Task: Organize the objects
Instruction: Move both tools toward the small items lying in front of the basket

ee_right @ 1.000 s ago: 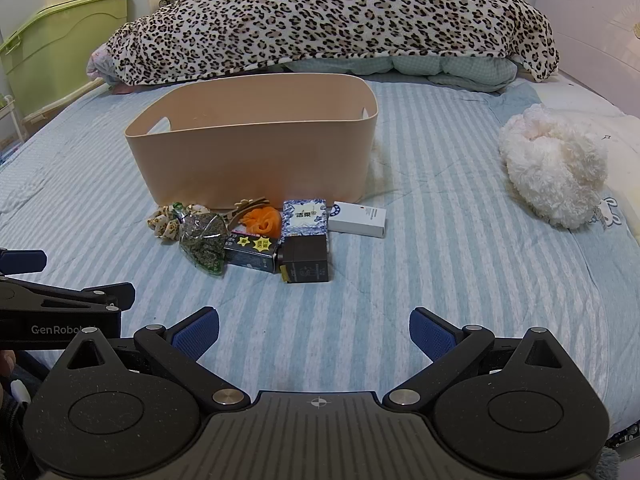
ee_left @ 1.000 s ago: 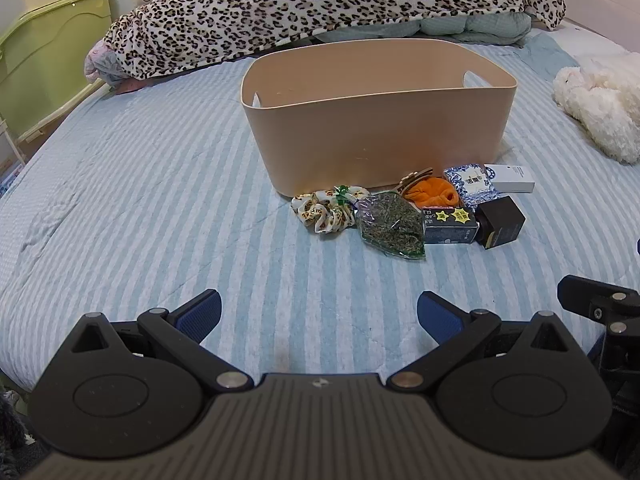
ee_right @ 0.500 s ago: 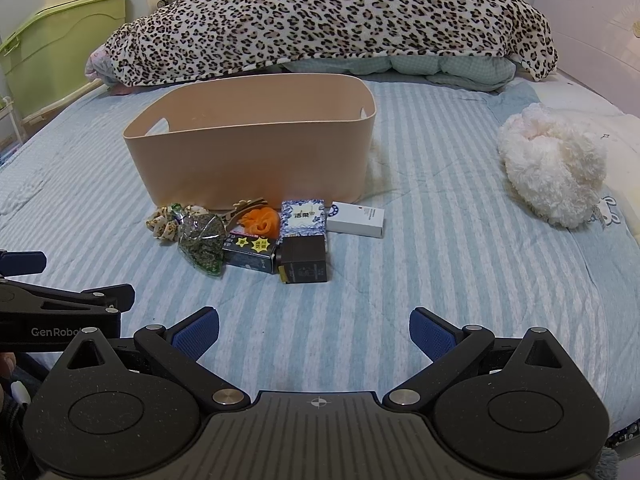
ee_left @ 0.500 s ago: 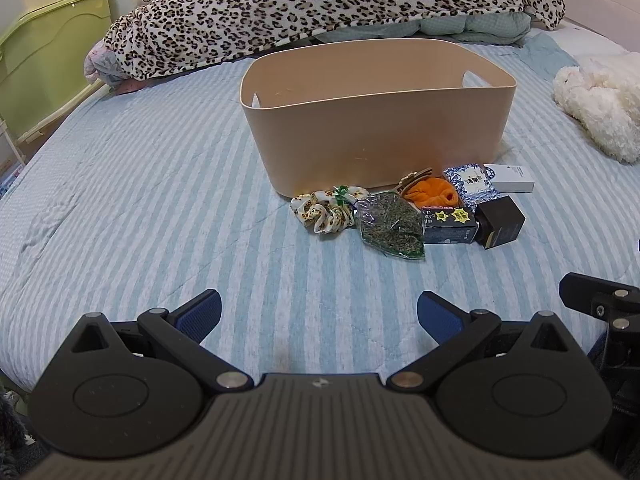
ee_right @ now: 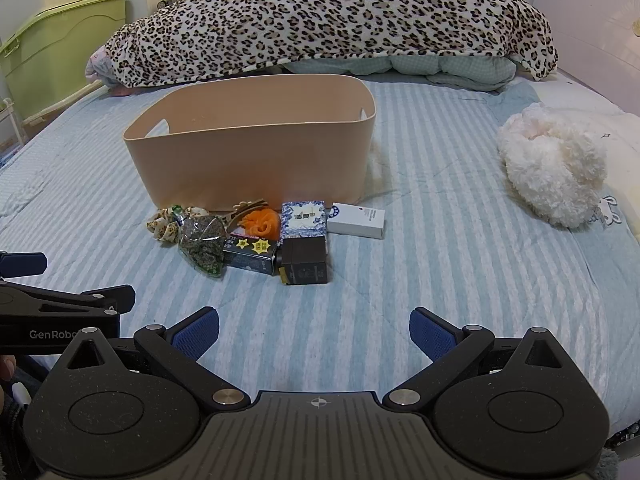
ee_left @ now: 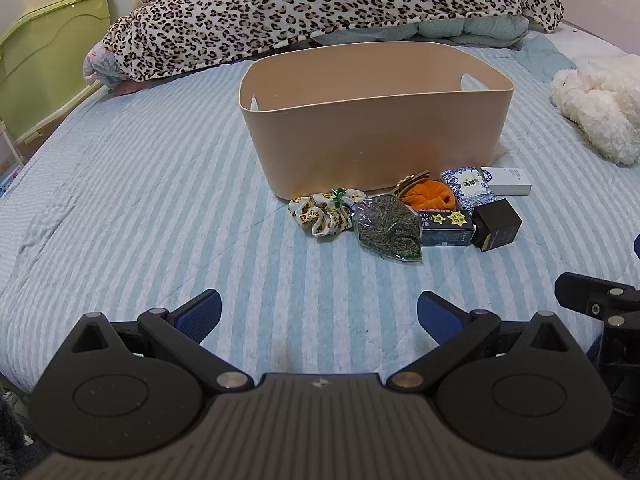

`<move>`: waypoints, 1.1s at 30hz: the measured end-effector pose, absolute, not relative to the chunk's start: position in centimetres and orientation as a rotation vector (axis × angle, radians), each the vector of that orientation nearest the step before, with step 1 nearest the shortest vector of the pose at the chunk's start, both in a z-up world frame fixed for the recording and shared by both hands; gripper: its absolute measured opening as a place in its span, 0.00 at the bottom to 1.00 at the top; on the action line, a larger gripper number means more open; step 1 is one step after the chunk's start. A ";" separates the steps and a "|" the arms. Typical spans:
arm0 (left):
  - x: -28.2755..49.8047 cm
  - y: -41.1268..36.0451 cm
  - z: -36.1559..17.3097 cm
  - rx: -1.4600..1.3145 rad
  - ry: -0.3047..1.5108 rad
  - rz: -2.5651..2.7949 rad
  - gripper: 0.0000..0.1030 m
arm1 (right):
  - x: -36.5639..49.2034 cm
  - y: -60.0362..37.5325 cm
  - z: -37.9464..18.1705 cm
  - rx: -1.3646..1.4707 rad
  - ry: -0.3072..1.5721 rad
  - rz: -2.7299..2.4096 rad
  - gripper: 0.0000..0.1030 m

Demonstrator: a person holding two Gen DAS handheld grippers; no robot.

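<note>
left claw point(ee_left: 319, 312): at the bottom of your left view, blue pads spread wide, nothing between them, striped sheet below.
right claw point(ee_right: 314, 330): at the bottom of your right view, wide too and holding nothing; your left tool's arm shows at the left edge of that view.
sheet point(ee_right: 420, 280): blue and white stripes, filling the middle of both views.
black box point(ee_right: 304, 260): nearest of the cluster, centre of the right view, touching the star box point(ee_right: 252, 254) on its left.
herb bag point(ee_left: 386, 228): just left of the star box, centre-right in the left view.
scrunchie point(ee_left: 320, 212): left end of the cluster, touching the herb bag.
orange item point(ee_right: 262, 222): behind the star box, with a wooden piece point(ee_right: 248, 205) leaning just behind it.
patterned box point(ee_right: 303, 218): behind the black box, blue and white.
white box point(ee_right: 357, 220): lying flat at the right end of the cluster, just beside the patterned box.
bin point(ee_left: 376, 140): tan, open-topped, directly behind the cluster; you cannot see its floor.
plush point(ee_right: 552, 168): white and fluffy, right side, well apart from the cluster.
blanket point(ee_right: 328, 20): leopard print, across the top of both views.
green crate point(ee_right: 52, 52): upper left.
</note>
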State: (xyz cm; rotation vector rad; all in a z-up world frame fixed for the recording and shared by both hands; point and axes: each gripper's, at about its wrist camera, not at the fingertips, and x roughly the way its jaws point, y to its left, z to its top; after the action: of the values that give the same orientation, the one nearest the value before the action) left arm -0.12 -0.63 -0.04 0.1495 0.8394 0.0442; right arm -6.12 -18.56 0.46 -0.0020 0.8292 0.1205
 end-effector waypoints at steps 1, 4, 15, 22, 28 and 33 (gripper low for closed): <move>-0.1 -0.6 -0.1 0.150 0.840 0.045 1.00 | -6.1 -18.6 0.5 0.000 0.829 0.121 1.00; 0.0 -0.6 0.1 0.148 0.839 0.049 1.00 | -6.0 -18.7 0.5 0.007 0.830 0.121 1.00; 1.4 -0.8 0.4 0.127 0.850 0.044 1.00 | -4.7 -19.0 0.0 0.041 0.847 0.121 1.00; 3.2 -0.6 0.8 0.087 0.859 0.033 1.00 | -3.5 -18.5 0.0 0.005 0.828 0.137 1.00; 5.7 -0.7 1.2 0.103 0.860 0.039 1.00 | -1.7 -17.7 -0.6 -0.035 0.833 0.163 1.00; 8.3 -0.8 -0.1 0.093 0.897 0.023 1.00 | 0.6 -17.7 -1.7 -0.051 0.856 0.154 0.97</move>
State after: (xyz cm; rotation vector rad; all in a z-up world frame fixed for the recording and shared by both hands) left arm 8.33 -0.80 -0.08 0.0931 0.8966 0.0226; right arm 0.59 -17.73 -1.74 -0.0507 0.8564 0.1536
